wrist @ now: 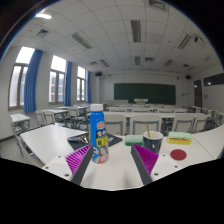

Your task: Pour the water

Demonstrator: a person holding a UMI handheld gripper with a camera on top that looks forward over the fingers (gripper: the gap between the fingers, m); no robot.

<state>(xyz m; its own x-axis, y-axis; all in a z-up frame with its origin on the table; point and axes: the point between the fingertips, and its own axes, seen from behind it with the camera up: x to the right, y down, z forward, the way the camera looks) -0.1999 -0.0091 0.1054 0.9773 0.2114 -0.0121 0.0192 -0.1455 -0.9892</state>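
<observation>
A blue and white bottle (97, 133) with a picture label stands upright on the white table (115, 170), just ahead of my left finger. A dark cup (152, 140) stands beyond my right finger, further back. My gripper (113, 163) is open and empty, its purple pads (82, 156) spread wide on either side of bare table. The bottle is not between the fingers; it stands near the tip of the left one.
A red round coaster (179, 154) and a green and yellow sponge (180, 139) lie to the right of the cup. A green object (133, 140) lies behind the bottle. Rows of classroom desks and chairs stand beyond, with windows at the left.
</observation>
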